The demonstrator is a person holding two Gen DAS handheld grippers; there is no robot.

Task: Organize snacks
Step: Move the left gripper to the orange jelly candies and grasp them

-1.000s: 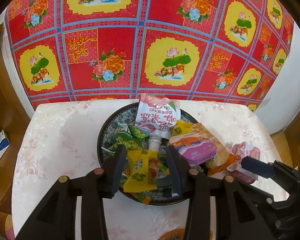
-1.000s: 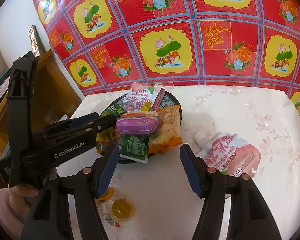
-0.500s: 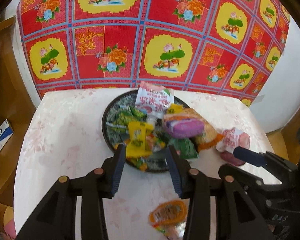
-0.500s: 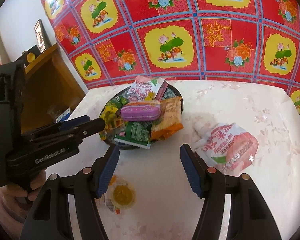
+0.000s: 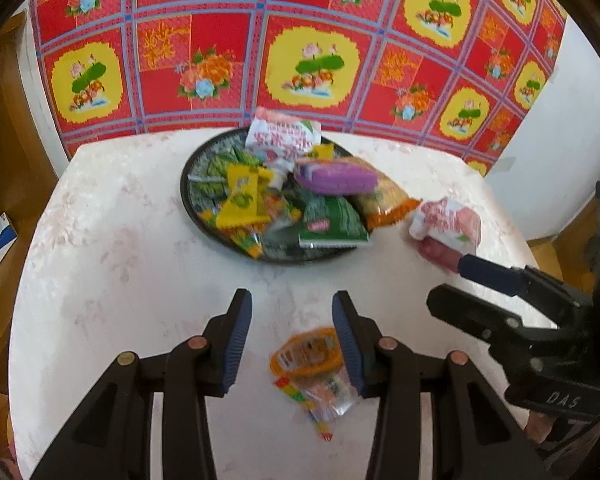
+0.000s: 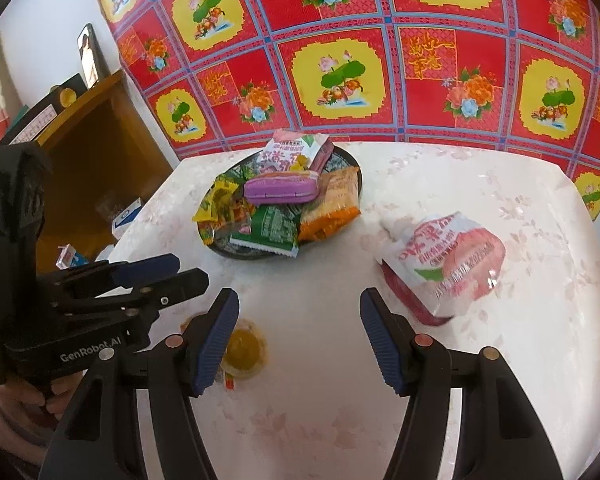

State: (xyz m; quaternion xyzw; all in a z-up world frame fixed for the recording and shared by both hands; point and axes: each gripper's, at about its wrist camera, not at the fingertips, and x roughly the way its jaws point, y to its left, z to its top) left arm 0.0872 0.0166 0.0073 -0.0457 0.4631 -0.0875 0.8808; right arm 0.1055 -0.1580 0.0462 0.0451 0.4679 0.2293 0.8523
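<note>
Snacks fill the plate ahead of both empty, parted grippers, so the left gripper should settle squarely over the jelly cup lying just inside its right jaw before closing gently.

Red floral cloth on wall; wooden cabinet beside table.

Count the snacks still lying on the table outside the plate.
2: the pink-and-white pouch lies right of the plate, and the orange jelly cup sits near the front, by the left gripper. None seem hidden.
</note>
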